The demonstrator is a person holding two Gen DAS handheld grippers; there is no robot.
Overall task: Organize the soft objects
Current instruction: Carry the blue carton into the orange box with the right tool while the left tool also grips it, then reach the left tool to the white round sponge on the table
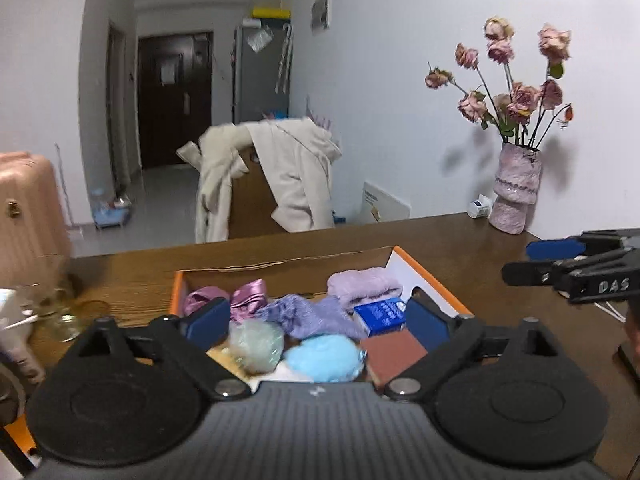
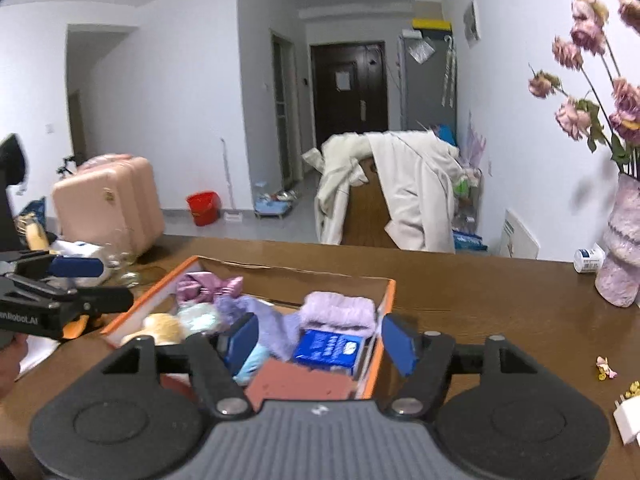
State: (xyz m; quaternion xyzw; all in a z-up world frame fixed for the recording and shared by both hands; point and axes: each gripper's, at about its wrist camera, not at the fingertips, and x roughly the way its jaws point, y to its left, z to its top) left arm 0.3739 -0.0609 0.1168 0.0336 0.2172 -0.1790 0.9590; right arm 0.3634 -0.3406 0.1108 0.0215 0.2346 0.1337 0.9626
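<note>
**Both grippers hovering open over the box**

Left wrist: the left gripper (image 1: pixel 316 322) is gaping wide, empty, above the orange-rimmed box (image 1: pixel 424 270) holding a lilac towel (image 1: pixel 362 286) and blue pompom (image 1: pixel 322 358).

Right wrist: the right gripper (image 2: pixel 320 342) is spreading open, empty, over that box's (image 2: pixel 388 292) right edge.

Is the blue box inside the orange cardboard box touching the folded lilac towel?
Touching. In the right wrist view, the folded lilac towel overlaps the far edge of the blue box with no gap visible; the left wrist view agrees.

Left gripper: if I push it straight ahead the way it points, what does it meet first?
Probably the fluffy light-blue pompom in the orange-rimmed cardboard box, which lies centred between the open left gripper fingers; the purple knitted cloth is just beyond. Depth is unclear.
</note>
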